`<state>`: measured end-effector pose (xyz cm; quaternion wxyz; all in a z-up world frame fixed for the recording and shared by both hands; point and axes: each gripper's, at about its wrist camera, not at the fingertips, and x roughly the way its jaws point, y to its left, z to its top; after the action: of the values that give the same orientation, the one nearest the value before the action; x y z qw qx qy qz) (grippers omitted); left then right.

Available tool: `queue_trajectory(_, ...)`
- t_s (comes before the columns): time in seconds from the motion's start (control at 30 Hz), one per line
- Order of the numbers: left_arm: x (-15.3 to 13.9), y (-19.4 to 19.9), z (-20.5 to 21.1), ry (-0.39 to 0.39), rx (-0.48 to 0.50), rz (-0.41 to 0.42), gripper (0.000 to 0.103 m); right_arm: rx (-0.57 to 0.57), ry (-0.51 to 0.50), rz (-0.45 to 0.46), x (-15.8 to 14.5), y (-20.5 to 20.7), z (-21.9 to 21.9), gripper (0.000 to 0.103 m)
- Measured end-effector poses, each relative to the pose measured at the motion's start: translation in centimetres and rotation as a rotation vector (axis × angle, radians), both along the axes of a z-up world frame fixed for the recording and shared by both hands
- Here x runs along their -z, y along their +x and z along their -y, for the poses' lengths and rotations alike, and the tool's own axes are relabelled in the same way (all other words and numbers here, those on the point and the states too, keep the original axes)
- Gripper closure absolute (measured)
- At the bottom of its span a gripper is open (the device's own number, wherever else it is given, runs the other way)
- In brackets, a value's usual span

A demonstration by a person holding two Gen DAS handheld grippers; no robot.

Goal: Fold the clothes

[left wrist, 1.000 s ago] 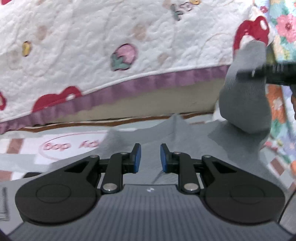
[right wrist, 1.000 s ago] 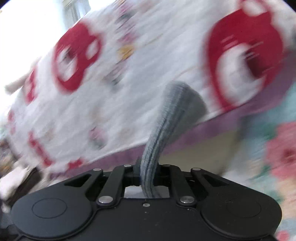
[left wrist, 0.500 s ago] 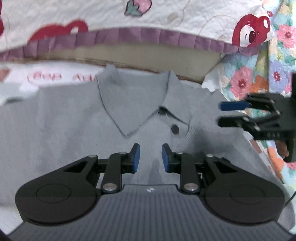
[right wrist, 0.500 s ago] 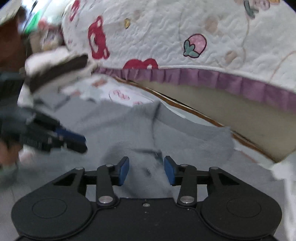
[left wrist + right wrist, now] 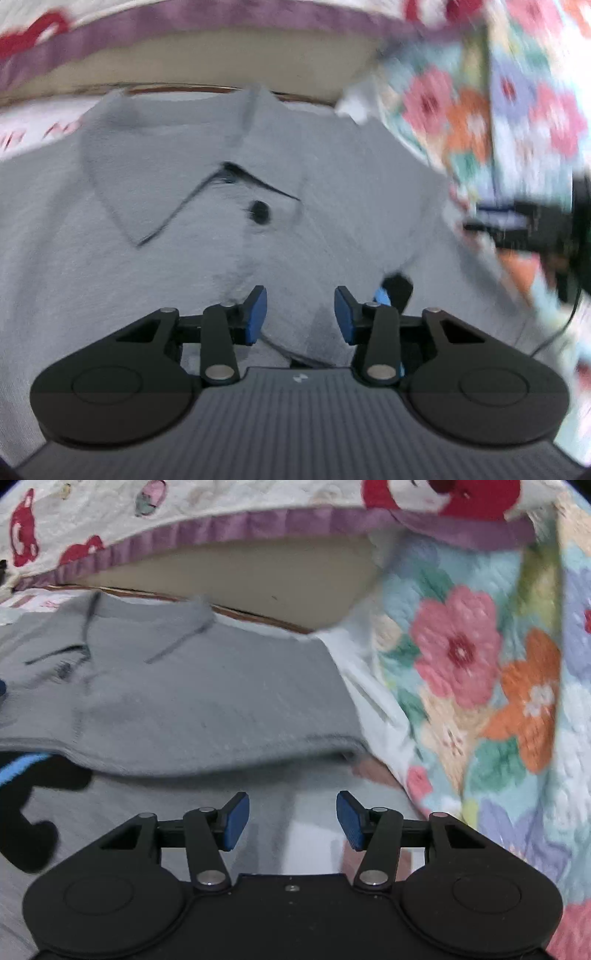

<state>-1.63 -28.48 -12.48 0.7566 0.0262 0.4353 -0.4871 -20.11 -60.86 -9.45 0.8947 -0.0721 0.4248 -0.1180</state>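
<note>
One grey knitted collared shirt [image 5: 155, 206] lies flat with one dark button [image 5: 259, 212]; left gripper [image 5: 299, 315] and right gripper [image 5: 292, 819] both spread, empty.

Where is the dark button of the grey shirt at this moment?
In the left wrist view, the dark button sits near the centre, on the grey shirt just below its collar, beyond the open jaws.

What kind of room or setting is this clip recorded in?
Probably a bedroom at home. A grey collared shirt lies spread out beside a white quilt with red cartoon prints and a purple frill, and a floral quilted cover hangs to the right.
</note>
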Motion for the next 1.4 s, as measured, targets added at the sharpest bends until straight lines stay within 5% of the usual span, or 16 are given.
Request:
queue_trajectory(0.07, 0.0, -0.8, 1.1, 0.027, 0.039, 0.032, 0.065, 0.0, -0.016, -0.007, 0.6, -0.2, -0.1, 0.045)
queue_trajectory(0.37, 0.5, -5.8, 5.1, 0.197, 0.182, 0.286, 0.056, 0.201, 0.19, 0.065, 2.0, 1.1, 2.4, 0.045)
queue_trajectory(0.5, 0.5, -6.6, 6.6, 0.269, 0.187, 0.382, 0.025, 0.238, 0.221, 0.088, 2.1, 1.4, 3.0, 0.045)
queue_trajectory(0.57, 0.5, -6.4, 6.9, 0.277, 0.183, 0.395, 0.024, 0.244, 0.238, 0.115, 2.0, 1.3, 3.1, 0.045)
queue_trajectory(0.63, 0.7, -6.1, 7.0, 0.278, 0.174, 0.396, 0.035, 0.242, 0.25, 0.149, 2.1, 0.9, 3.1, 0.045)
queue_trajectory(0.7, 0.2, -6.2, 7.0, 0.261, 0.167, 0.425, 0.084, 0.23, 0.235, 0.155, 2.4, 0.9, 2.9, 0.045)
queue_trajectory(0.87, -2.3, -5.0, 7.1, 0.223, 0.101, 0.476, 0.091, 0.207, 0.215, 0.137, 3.1, 1.0, 2.9, 0.045)
queue_trajectory(0.97, -4.2, -4.4, 6.6, 0.194, 0.049, 0.61, 0.092, 0.228, 0.221, 0.139, 3.4, 1.0, 3.2, 0.045)
queue_trajectory(1.23, -9.0, -2.5, 1.1, 0.137, -0.237, 0.8, 0.092, 0.238, 0.224, 0.125, 3.1, 1.7, 3.5, 0.045)
queue_trajectory(1.4, -5.7, -1.2, -2.7, 0.223, -0.317, 0.717, 0.092, 0.186, 0.225, 0.117, 3.0, 2.5, 2.8, 0.045)
